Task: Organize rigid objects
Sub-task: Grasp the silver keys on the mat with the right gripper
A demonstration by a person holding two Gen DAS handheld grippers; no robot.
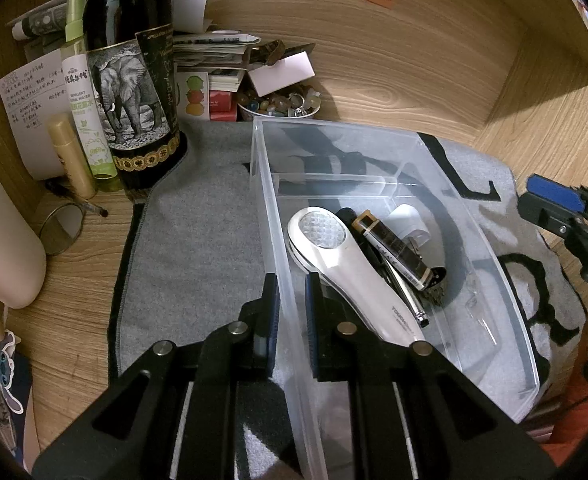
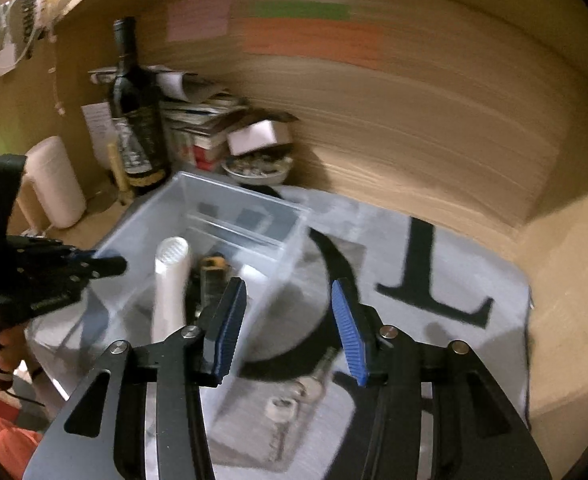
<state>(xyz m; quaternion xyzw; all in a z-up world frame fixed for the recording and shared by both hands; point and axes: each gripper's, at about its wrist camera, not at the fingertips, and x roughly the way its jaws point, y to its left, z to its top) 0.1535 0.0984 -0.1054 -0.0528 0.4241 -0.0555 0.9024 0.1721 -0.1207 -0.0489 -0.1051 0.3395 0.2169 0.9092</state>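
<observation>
We keep the clear bin (image 1: 469, 216) on the grey mat; our left gripper (image 1: 292, 292) is clenched on its near wall. If it tugs, the bin could tip. Inside lie the white handheld device (image 1: 345, 264) and pens (image 1: 407, 300). Our right gripper (image 2: 290, 328), released and empty, could knock the bin's corner.

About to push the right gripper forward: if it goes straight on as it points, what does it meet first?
Probably the grey mat just right of the clear bin; nothing sits between the open fingers. Blur makes depth uncertain.
</observation>
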